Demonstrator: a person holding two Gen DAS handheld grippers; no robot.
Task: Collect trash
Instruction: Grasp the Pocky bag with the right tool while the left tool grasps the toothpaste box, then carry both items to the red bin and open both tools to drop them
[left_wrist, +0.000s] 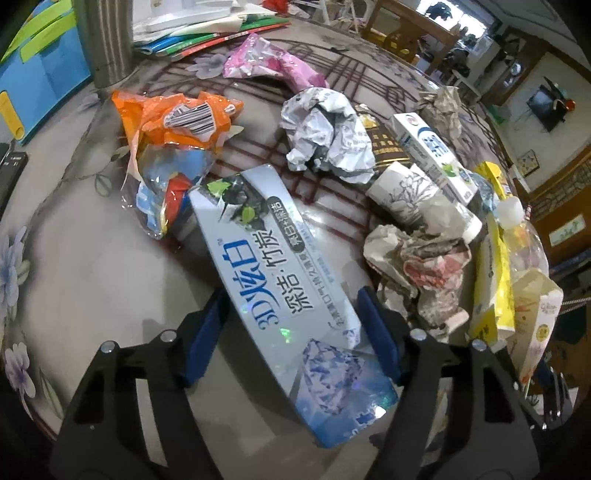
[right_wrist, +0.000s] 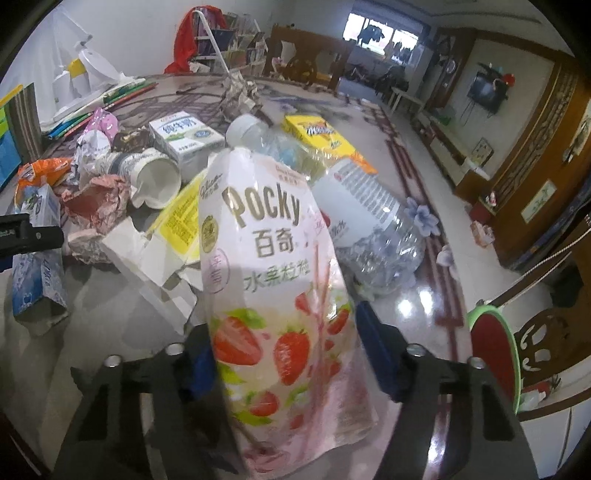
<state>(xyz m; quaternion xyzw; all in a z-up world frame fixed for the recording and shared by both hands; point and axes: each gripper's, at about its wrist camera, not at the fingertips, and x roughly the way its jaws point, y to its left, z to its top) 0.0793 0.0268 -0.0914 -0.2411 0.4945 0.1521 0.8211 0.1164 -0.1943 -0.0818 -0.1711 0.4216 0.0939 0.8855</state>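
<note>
Left hand-held gripper (left_wrist: 291, 332): jaws partly closed, blue pads on either side of the silver toothpaste box (left_wrist: 280, 295). Left pad touches the box edge; right pad sits just beside the other edge, contact there cannot be confirmed. Box lies flat on the bench (left_wrist: 92, 266), long axis running from the jaws up and to the left.

Outward, left wrist view: crumpled orange wrapper (left_wrist: 177, 118) with clear plastic beyond the far end of the box; ball of white crumpled paper (left_wrist: 325, 136) past that; pink foil wrapper (left_wrist: 273, 64) further back. To the right of the box, a crumpled brownish paper (left_wrist: 417, 266), a paper cup (left_wrist: 413, 199) lying on its side, a white toothpaste carton (left_wrist: 432, 155) and a yellow box (left_wrist: 491, 280).

Right hand-held gripper (right_wrist: 284, 347): jaws partly closed around the pink Pocky pouch (right_wrist: 273, 288). Pouch stands between the pads and hides the left one in part; right pad is near its edge, whether it presses cannot be told.

Outward, right wrist view: clear plastic bottle (right_wrist: 369, 221) lying just behind the pouch, a torn white-and-yellow carton (right_wrist: 166, 236) to its left, a milk carton (right_wrist: 184, 136) and a yellow snack box (right_wrist: 321, 136) further back. Left hand-held gripper appears at the left edge.
</note>
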